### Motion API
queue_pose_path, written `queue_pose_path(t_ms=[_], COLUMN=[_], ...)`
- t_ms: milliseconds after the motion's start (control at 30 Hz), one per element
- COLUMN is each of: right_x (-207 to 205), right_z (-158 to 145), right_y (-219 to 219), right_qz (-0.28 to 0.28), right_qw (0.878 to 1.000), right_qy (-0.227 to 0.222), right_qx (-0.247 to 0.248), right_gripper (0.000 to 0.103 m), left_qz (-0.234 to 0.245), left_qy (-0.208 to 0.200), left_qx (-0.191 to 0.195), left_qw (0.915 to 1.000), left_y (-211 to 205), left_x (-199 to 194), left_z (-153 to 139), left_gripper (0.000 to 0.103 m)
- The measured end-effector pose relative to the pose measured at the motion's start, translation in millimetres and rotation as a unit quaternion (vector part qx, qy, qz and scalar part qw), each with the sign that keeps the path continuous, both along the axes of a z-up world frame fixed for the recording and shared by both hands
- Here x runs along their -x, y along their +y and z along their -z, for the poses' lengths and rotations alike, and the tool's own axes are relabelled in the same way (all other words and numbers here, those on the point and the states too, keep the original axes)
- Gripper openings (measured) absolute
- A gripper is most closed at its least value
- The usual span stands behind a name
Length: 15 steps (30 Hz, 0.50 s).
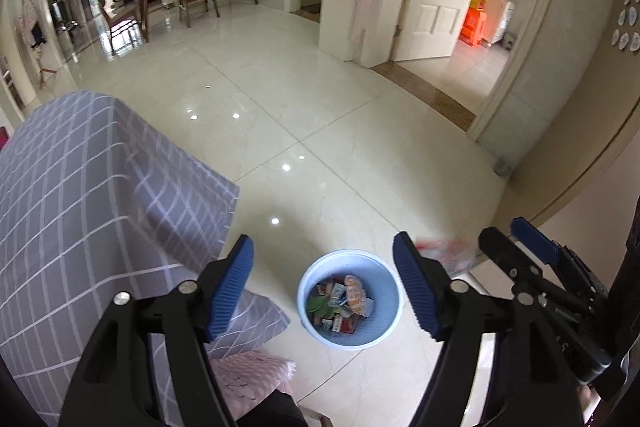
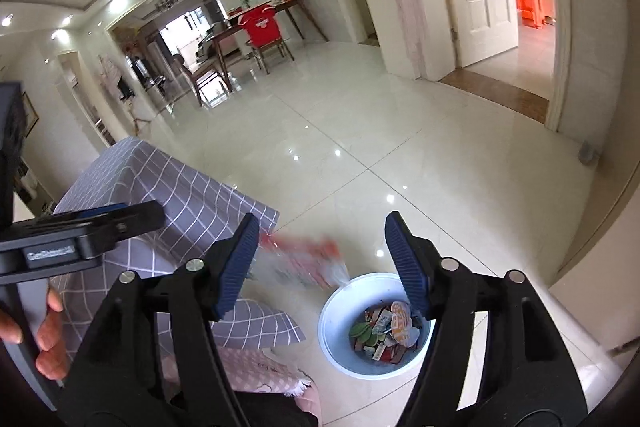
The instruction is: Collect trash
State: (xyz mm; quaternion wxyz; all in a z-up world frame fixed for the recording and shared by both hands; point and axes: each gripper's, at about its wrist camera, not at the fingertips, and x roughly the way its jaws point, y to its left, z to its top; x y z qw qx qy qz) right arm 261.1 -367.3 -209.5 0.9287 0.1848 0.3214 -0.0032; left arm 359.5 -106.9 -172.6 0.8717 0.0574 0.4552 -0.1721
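With the bin (image 2: 374,323) below already holding many wrappers, mid-drop: blurred wrapper (image 2: 304,261) falling between the spread right gripper (image 2: 322,263); left gripper (image 1: 324,283) spread, empty.

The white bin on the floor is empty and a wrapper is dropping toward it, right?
Not quite. The white bin is not empty: the right wrist view shows wrappers and packets piled inside. The rest holds: it stands on the floor, and a blurred wrapper is in the air just above its rim.
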Motion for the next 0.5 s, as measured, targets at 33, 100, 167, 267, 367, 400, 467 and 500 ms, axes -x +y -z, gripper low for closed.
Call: queue_pose_path(t_ms=[33,100,167,267,367,400,467,500], right_x=[1,4,8,19,34,38,50,58], right_z=[2,2,-2,-15,-35,-42,-57,-66], right_y=[1,1,4,11,21,25,33,38], right_qz=[0.0,0.0,-0.006,-0.015,-0.025,-0.028,-0.037,-0.041], right_qw=[1.0,1.0,1.0,1.0,1.0,0.999,0.999,0.998], right_qy=[0.002,0.008,0.009,0.004,-0.01,-0.015,-0.029,-0.038], right_qx=[0.0,-0.004,-0.005,-0.002,0.002,0.003,0.008,0.01], right_gripper=[0.066,0.066,0.066,0.067,0.071,0.072,0.074,0.075], left_qz=[-0.003,-0.008,-0.014,-0.025,-0.035,-0.04,-0.048,-0.052], left_qy=[-0.005,-0.019,-0.036,-0.054,-0.084,-0.099,-0.129,-0.143], left_qx=[-0.004,-0.016,-0.022,-0.026,-0.033,-0.037,-0.043,-0.046], left_qw=[1.0,0.9997,0.999,0.9979,0.9953,0.9936,0.9895,0.9874], left_y=[3,7,11,20,30,34,42,46], left_x=[2,7,16,32,56,66,85,96], left_z=[-2,-7,-17,-33,-54,-63,-80,-88], left_gripper=[0.073,0.076,0.078,0.079,0.08,0.082,0.084,0.086])
